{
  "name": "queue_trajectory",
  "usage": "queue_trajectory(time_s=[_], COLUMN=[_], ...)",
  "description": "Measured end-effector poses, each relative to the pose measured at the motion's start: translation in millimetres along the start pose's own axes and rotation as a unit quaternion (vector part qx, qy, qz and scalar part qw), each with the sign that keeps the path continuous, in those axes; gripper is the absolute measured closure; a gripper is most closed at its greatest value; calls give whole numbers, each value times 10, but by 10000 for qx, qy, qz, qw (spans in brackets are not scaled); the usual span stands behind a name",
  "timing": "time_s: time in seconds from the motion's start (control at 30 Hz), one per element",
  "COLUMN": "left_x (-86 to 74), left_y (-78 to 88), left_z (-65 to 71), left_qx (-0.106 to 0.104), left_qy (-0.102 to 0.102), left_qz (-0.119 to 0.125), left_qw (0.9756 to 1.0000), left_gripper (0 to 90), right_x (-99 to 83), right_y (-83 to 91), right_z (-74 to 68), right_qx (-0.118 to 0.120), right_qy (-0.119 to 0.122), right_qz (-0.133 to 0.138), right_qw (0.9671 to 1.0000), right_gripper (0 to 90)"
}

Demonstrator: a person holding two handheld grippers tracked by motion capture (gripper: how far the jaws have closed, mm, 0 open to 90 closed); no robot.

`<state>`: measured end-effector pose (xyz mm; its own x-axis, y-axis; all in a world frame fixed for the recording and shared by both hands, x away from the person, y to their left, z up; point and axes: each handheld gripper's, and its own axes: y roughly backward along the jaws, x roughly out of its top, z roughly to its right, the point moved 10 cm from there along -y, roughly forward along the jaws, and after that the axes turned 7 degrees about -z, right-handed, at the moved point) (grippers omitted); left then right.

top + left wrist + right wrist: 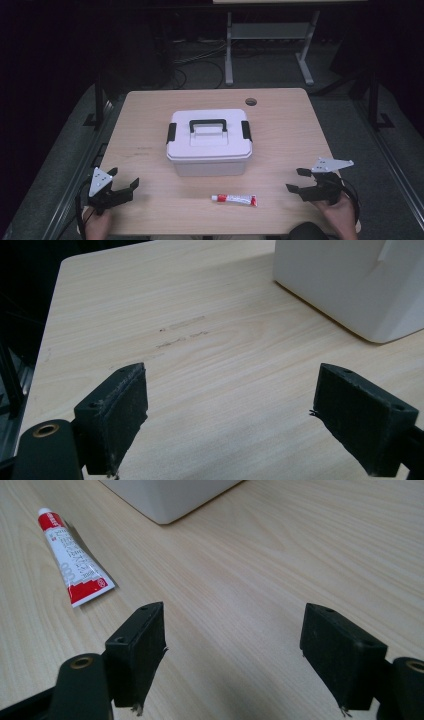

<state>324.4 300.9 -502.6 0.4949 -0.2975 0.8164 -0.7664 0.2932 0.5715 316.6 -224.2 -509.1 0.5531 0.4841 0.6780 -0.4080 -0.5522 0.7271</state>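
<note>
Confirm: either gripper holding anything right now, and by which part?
Nothing held. The left gripper and the right gripper are both open over bare table. The tube and box lie untouched.

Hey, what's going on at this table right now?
A person sits at a wooden table with a two-jaw gripper in each hand. Both the left gripper and the right gripper rest near the table's front corners with jaws open and nothing between them. In the middle stands a white storage box, lid on, its black handle lying flat. A small red-and-white tube lies in front of the box, closer to the right gripper. Nothing is being touched at this moment.
</note>
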Motion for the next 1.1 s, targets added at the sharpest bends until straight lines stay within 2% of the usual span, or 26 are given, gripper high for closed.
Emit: queue_trajectory(time_s=[0.2,0.23,0.3,0.33,0.43,0.57,0.83,1.1], left_x=[-5,-1,0,0,5,8,10,15], left_y=[-15,-13,-1,-1,9,13,29,36], left_z=[26,30,31,31,22,23,-13,-28], left_qx=[-57,-55,-45,-45,-47,-69,-26,-35], left_qy=[-30,-54,-55,-55,-70,-33,-20,-2], left_qz=[-17,-13,21,21,46,63,91,120], left_qw=[10000,10000,10000,10000,10000,10000,10000,9999], left_gripper=[134,134,134,134,134,134,134,134], right_x=[24,33,68,68,182,269,503,782], right_y=[43,52,83,83,152,186,239,276], right_z=[49,49,57,57,74,84,112,111], right_qx=[14,34,29,29,95,158,320,434], right_qy=[109,119,297,297,462,545,796,1066], right_qz=[-144,-206,-422,-422,-622,-697,-1049,-1272], right_qw=[9998,9997,9987,9987,9969,9960,9908,9852], right_gripper=[256,256,256,256,255,254,253,245])
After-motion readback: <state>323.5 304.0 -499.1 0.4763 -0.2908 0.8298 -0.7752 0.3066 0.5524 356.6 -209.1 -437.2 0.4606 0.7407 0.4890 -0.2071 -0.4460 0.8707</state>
